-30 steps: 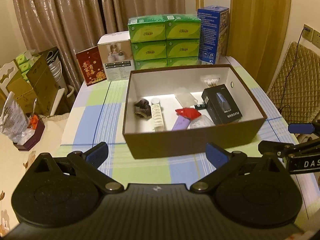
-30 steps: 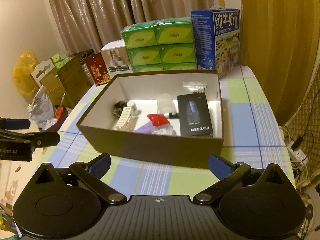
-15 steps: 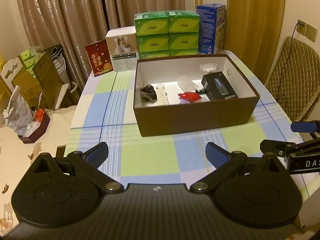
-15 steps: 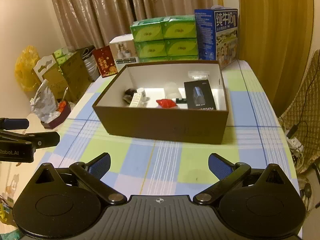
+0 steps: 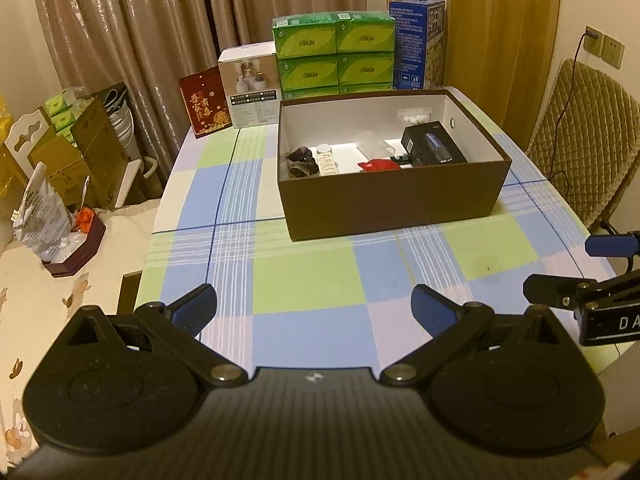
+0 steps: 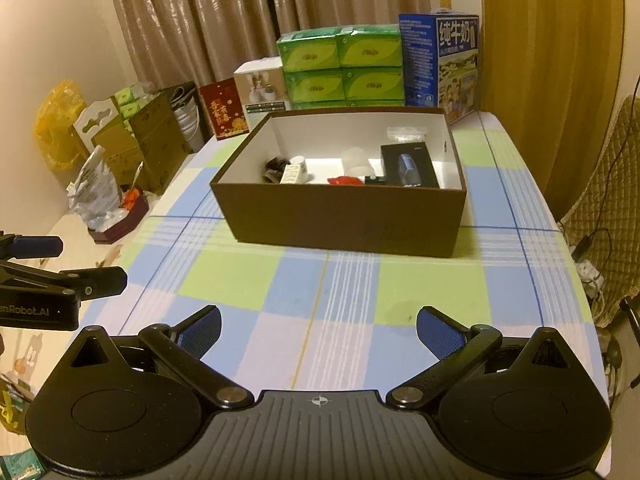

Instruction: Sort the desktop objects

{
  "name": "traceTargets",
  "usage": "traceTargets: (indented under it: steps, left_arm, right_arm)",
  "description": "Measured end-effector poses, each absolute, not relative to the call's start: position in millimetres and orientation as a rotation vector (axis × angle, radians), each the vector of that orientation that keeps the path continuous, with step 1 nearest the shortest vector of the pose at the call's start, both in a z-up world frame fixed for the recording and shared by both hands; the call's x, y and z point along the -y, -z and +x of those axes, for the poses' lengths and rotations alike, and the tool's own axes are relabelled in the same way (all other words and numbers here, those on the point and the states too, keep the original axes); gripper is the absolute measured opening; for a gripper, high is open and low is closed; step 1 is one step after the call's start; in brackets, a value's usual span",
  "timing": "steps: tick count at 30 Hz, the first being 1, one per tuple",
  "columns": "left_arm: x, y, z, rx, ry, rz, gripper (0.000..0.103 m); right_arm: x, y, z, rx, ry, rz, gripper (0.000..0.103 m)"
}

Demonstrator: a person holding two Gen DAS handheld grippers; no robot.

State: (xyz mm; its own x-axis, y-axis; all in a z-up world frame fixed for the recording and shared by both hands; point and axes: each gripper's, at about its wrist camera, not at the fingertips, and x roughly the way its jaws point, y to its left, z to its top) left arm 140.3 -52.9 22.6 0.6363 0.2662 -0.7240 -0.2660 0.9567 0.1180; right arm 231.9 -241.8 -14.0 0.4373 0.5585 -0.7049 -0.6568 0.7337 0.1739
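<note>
Brown cardboard box [image 5: 394,196], open-topped, white-lined, stood on the checked surface [image 5: 304,280] well ahead of both tools, and it held the sorted lot. Contents as seen: one black boxed appliance [image 5: 434,147] against the right wall, rigid carton, probably the heaviest piece, best taken across its narrow sides; one small white-capped bottle [image 5: 327,160] lying on its side, hard and smooth, likely to roll, best pinched across the body; one dark crumpled item [image 5: 301,161] at the left end, apparently soft, fit for a loose pinch anywhere; one red item [image 5: 378,165] mid-floor, kind uncertain; one clear packet [image 5: 415,116] at the back wall, judged light and slippery. The box itself looked stiff yet thin-walled, so a grip on the rim would suit better than a squeeze on a side panel. Left tool [image 5: 314,308]: fingers spread wide, nothing between them, low over the near surface. Right tool [image 6: 319,330]: likewise spread and empty. No loose item showed on the surface between tools and box.
</note>
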Motion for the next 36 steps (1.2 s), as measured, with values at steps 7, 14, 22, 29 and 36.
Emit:
traceTargets:
  steps: [7,14,22,29,36]
  left_arm:
    - [55.4,-18.4,127.9,-0.842,-0.3,-0.002,0.102]
    - [61.5,-16.7,123.1,-0.846,-0.296,0.003,0.102]
    - [68.2,-15.9,120.6,-0.847,-0.279,0.008,0.102]
    - [70.0,-14.3,120.3,-0.852,-0.275,0.008,0.102]
    - [69.7,-14.1,120.4,-0.852,-0.276,0.006,0.102]
  right_arm:
    - [245.7,16.7,214.2,-0.829,-0.76,-0.14,0.101]
    - [251.9,19.1,204.5,-0.84,-0.748,-0.146,0.101]
    - [261.4,19.5,199.4,-0.849,-0.733,-0.139,0.101]
    - [263.5,19.8,199.9,-0.853,-0.732,-0.136,0.101]
    - [263.2,20.5,200.7,-0.855,-0.73,-0.135,0.101]
